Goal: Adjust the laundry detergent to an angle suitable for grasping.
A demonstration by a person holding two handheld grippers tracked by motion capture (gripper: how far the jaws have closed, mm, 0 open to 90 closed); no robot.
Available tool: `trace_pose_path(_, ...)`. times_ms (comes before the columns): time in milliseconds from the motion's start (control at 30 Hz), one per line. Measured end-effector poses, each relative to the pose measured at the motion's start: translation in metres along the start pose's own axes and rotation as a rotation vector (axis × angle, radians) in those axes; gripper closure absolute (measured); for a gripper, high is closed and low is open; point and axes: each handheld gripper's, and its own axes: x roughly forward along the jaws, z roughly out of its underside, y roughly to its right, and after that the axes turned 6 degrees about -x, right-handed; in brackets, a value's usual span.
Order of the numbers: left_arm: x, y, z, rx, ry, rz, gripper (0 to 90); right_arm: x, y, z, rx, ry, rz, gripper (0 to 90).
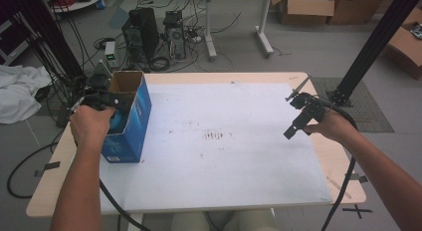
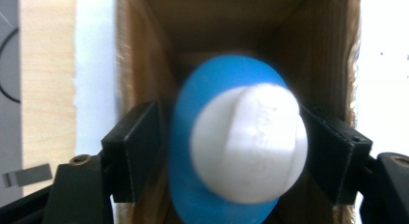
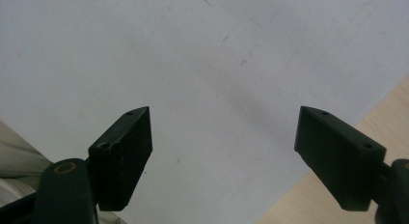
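- High view: the left gripper [image 1: 110, 99] is at the open mouth of the blue box [image 1: 130, 122], which stands upright near the left edge of the white mat [image 1: 224, 156]. A blue, rounded item [image 1: 119, 120] shows in front of the box's near face, just below the person's left hand [image 1: 91, 124]. The right gripper [image 1: 298, 114] hangs above the mat's far right part, well apart from the box. The left hand is plainly the nearer one to the work
- Left gripper view: the jaws stand one on each side of a blue and white object [image 2: 241, 139], pressed against its flanks, so it is held. Its white rounded end faces the camera and its blue body runs away from the lens. Behind it lies the brown cardboard interior [image 2: 231, 26] of the box. Judgement: the object's long axis lines up with the cavity, so the coming move is straight along the jaws, either way
- Right gripper view: the jaws stand wide apart with nothing between them, over bare mat [image 3: 193, 60], with the wooden table edge [image 3: 381, 113] at the lower right
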Motion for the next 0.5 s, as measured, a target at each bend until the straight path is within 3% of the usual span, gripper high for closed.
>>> trace_pose_path(500, -0.035, 0.004, 0.0, 0.013, 0.055, 0.004, 25.2, -0.004, -0.003, 0.001, -0.01, 0.012, -0.003, 20.9)
